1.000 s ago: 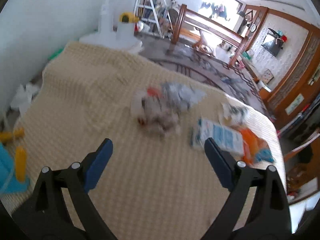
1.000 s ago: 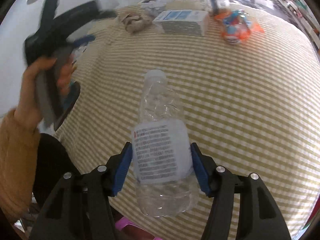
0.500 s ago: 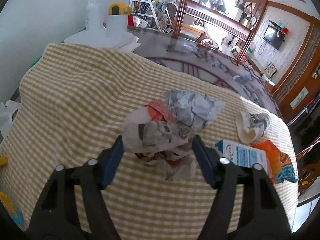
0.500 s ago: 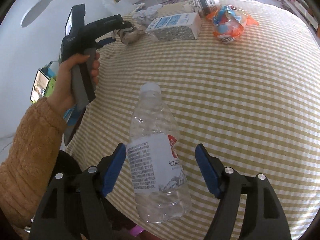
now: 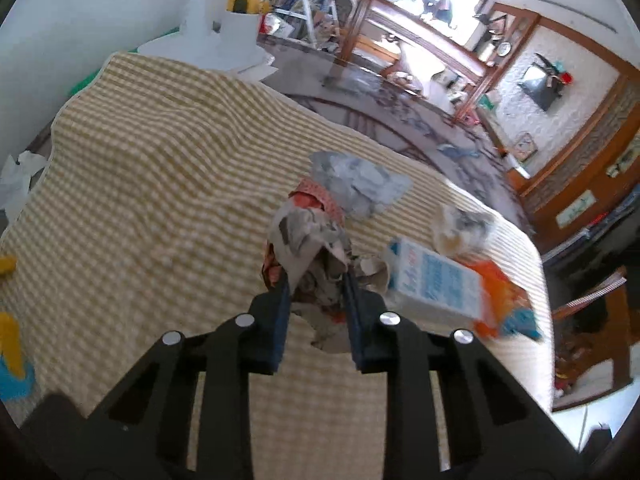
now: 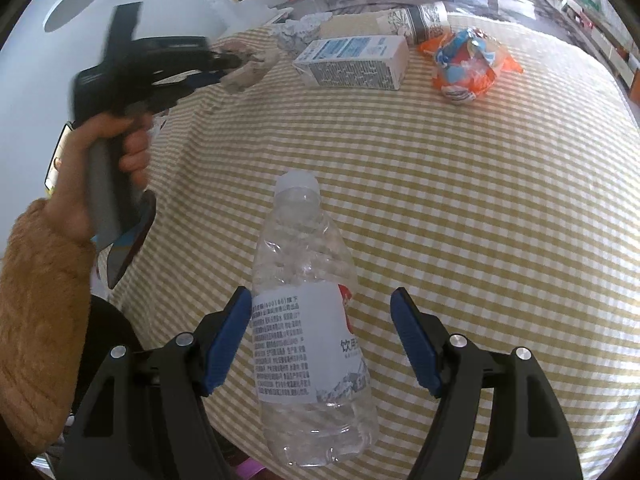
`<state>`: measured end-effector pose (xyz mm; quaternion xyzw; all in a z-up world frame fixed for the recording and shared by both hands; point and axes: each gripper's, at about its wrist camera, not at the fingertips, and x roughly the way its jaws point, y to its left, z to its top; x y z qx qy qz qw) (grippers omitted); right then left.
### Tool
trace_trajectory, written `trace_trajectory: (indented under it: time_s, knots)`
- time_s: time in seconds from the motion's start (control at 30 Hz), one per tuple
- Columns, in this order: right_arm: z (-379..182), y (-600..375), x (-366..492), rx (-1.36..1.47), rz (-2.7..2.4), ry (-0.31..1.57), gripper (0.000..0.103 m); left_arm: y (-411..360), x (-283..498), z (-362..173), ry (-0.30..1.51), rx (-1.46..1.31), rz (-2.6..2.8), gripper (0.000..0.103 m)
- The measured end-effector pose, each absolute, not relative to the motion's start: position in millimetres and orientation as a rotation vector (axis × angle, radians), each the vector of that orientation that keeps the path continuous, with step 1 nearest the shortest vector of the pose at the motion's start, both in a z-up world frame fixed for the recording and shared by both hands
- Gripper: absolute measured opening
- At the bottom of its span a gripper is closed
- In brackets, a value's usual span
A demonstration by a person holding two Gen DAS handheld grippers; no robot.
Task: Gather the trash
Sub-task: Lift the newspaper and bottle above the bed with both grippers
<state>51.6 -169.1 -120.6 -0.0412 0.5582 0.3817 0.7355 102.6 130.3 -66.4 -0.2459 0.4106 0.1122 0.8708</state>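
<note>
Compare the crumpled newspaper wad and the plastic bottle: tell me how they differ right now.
The crumpled newspaper wad is pinched between the closed pads of the left gripper, which has just been closing; the plastic bottle lies between the right gripper's open pads. The wad is opaque and shapeless, the bottle clear and capped. Both are trash on the checked cloth.

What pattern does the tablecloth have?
The tablecloth has a yellow-and-white check pattern, clearest in the right wrist view.

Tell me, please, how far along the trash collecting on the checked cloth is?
Nothing looks collected yet. The left hand-held gripper has just closed on the crumpled paper wad. The right hand-held gripper stands open around the plastic bottle. Still on the cloth: milk carton, orange wrapper, paper cup.
</note>
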Motion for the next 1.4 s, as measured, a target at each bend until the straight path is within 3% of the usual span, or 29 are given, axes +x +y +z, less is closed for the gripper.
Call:
trace_trajectory:
  time_s: [0.37, 0.5, 0.9, 0.97, 1.0, 1.2, 1.4]
  knots:
    - [-122, -145, 35, -0.212, 0.885, 1.176, 0.071, 99, 4, -67, 0.804, -0.615, 0.219, 0.025]
    - [-125, -139, 33, -0.244, 0.870, 1.164, 0.078, 86, 8, -67, 0.823, -0.552, 0.215, 0.025]
    - [-129, -117, 39, -0.329, 0.880, 1.145, 0.079, 82, 14, -71, 0.832, -0.540, 0.205, 0.027]
    - [-134, -112, 30, -0.432, 0.863, 1.118, 0.075, 82, 13, -69, 0.827, -0.539, 0.206, 0.027]
    - [-136, -110, 27, -0.476, 0.851, 1.105, 0.061, 82, 13, -69, 0.824, -0.536, 0.205, 0.027]
    - [-134, -123, 33, -0.382, 0.848, 1.129, 0.058, 79, 12, -67, 0.813, -0.526, 0.201, 0.027]
    - [-91, -164, 46, -0.188, 0.782, 1.004, 0.058, 62, 13, -64, 0.821, -0.466, 0.173, 0.027]
